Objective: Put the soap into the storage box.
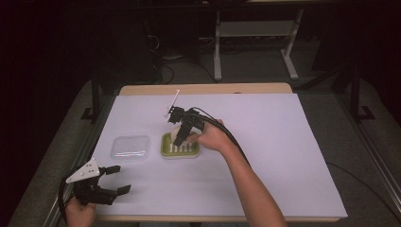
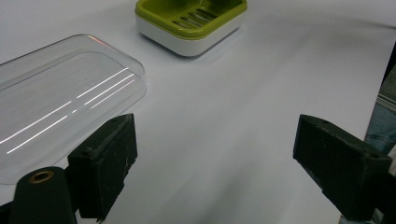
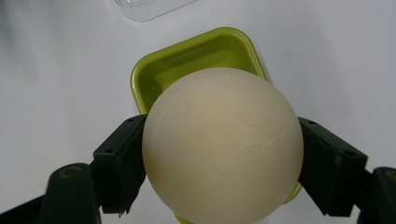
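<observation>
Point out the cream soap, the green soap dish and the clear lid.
cream soap (image 3: 223,149), right gripper view, middle of its rounded face.
green soap dish (image 2: 191,18), left gripper view, slotted floor.
clear lid (image 1: 130,147), high view, centre of its top.

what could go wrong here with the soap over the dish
1. The round cream soap is held only at its sides by the right gripper, so it may slip or roll out.
2. It hangs above the green soap dish; released off-centre, it might bounce off the rim onto the paper.
3. The clear lid lies close beside the dish and could get knocked.
</observation>
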The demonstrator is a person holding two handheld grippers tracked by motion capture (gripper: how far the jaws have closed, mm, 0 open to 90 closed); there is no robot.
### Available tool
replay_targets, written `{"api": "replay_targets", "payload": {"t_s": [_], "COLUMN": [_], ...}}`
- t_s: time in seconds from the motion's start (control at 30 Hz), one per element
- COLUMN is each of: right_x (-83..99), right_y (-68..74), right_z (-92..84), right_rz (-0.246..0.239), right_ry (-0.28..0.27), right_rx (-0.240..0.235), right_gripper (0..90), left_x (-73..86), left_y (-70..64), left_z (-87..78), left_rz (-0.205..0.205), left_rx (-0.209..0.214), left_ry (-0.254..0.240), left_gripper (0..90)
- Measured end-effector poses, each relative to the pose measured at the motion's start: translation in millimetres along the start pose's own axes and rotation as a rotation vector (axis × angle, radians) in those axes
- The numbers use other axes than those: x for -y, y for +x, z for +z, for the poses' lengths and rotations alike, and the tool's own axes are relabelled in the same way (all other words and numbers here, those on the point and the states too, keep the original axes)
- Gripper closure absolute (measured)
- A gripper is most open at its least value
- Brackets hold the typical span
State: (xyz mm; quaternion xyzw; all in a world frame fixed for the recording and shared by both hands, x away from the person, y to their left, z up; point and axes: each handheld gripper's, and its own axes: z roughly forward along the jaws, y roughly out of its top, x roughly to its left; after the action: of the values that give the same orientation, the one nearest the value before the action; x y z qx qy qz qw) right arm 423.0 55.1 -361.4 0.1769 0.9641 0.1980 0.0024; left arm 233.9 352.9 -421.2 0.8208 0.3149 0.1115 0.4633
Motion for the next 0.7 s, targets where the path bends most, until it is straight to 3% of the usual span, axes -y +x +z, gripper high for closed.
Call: {"api": "replay_targets", "payload": {"t_s": [0.7], "right_x": [-3.1], "right_y": [1.6], "right_z": [14.4], "right_rz": [-0.005], "right_ry": [0.03], "right_rx": [0.009], "right_gripper": [23.1], "left_x": [-0.1], "left_y": [0.2], "left_z": [0.0], "left_rz": [0.003], "left_rx": [0.002], "left_ry": [0.01], "left_gripper": [12.9]}}
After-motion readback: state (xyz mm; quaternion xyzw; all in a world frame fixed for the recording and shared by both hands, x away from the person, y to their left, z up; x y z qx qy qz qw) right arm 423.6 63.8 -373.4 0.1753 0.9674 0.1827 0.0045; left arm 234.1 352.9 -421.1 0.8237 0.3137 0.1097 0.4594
